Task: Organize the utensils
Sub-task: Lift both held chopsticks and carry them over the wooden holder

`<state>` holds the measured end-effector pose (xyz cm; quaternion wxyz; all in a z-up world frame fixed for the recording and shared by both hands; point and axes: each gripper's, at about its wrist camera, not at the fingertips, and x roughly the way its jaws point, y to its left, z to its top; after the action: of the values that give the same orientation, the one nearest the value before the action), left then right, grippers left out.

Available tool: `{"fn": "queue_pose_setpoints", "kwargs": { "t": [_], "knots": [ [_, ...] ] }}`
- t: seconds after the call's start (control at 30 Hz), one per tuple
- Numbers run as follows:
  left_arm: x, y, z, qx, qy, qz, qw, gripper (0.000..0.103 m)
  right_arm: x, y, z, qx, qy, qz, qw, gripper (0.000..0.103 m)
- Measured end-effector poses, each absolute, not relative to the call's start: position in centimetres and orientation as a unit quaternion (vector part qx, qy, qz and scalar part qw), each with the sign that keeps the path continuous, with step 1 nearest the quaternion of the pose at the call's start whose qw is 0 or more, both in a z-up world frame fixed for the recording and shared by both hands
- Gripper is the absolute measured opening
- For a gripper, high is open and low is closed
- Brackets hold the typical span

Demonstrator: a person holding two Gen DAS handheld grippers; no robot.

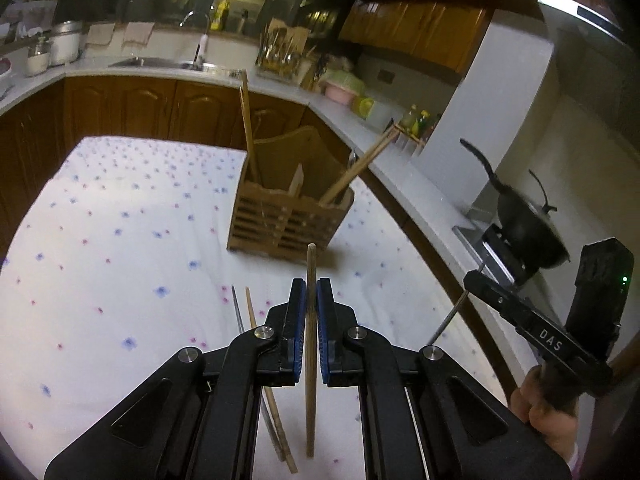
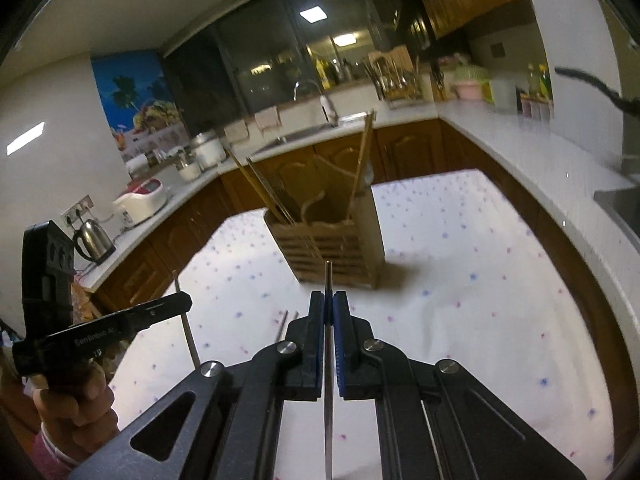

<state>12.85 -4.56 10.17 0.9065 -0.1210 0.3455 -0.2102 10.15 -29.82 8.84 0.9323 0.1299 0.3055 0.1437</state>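
Note:
My left gripper (image 1: 311, 286) is shut on a wooden chopstick (image 1: 311, 264) that stands upright between the blue pads, above the flowered tablecloth (image 1: 120, 220). My right gripper (image 2: 328, 300) is shut on a thin metal chopstick (image 2: 328, 276), also upright. Ahead of both stands the slatted wooden utensil holder (image 1: 288, 216) (image 2: 336, 248), with several chopsticks (image 1: 248, 128) leaning out of its compartments. Each gripper shows in the other's view: the right gripper (image 1: 474, 282) at the right, the left gripper (image 2: 182, 302) at the left. A wooden and a metal chopstick (image 1: 250, 312) lie on the cloth below the left gripper.
A white counter (image 1: 400, 184) wraps around the table's far and right sides. A black wok (image 1: 528, 220) sits on a stove at the right. A kettle (image 2: 94, 240), a sink (image 2: 304, 134) and a dish rack (image 1: 280, 60) stand on the counter.

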Motion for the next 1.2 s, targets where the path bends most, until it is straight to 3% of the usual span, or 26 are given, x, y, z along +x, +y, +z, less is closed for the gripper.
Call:
{"fn": "queue_pose_setpoints", "kwargs": {
  "t": [1.2],
  "knots": [
    [18.4,-2.2,15.7,-0.121,0.264,-0.16,0.944,0.005,15.3,-30.8,13.3,0.144,0.246,0.139,0.948,0.004]
  ]
}}
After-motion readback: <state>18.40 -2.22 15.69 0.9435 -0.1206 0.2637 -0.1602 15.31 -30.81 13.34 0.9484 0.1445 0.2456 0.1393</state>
